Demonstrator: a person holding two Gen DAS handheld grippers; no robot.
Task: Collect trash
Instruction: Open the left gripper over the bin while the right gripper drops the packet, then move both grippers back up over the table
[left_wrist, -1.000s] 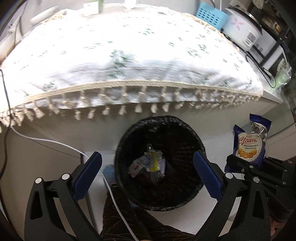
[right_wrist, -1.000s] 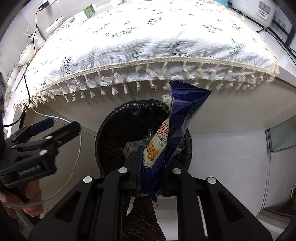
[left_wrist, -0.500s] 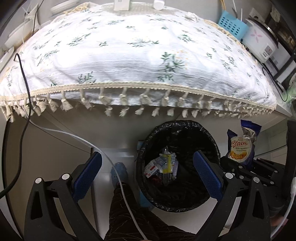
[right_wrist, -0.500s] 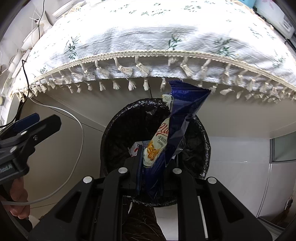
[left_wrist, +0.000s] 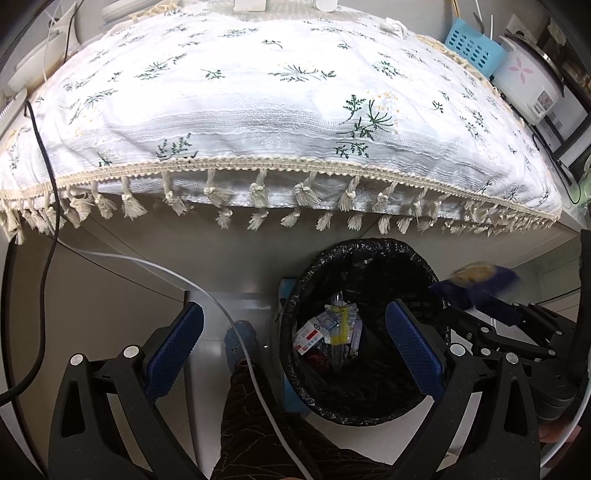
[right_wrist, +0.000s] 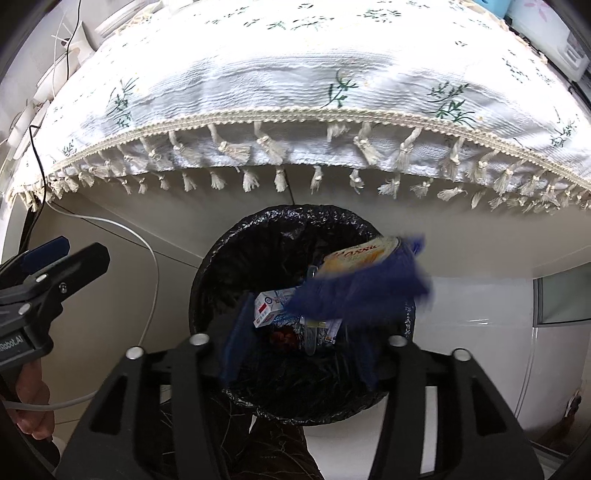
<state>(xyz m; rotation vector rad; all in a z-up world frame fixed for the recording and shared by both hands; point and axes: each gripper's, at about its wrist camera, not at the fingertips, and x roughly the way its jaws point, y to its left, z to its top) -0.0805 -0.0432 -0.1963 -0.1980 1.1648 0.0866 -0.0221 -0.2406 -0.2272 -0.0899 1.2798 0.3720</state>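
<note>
wrapper (right_wrist: 364, 286) dropping over bin (right_wrist: 236, 254) — right gripper (right_wrist: 299, 350) opening, nothing pinched
keep it above the rim till it lands; left gripper (left_wrist: 293, 350) spread, empty

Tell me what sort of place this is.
Probably a home kitchen or dining corner: a table under an embroidered tablecloth, a rice cooker on a shelf behind it, and a lined waste bin on the floor.

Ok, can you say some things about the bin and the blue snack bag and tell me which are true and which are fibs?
1. The trash bin has a black liner. True.
2. The bin is empty. False: wrappers and a small box lie inside.
3. The blue snack wrapper is over the bin, blurred. True.
4. The right gripper is clamped on the wrapper. False: its jaws are opening.
5. The left gripper holds a bottle. False: it is open, holding nothing.
</note>
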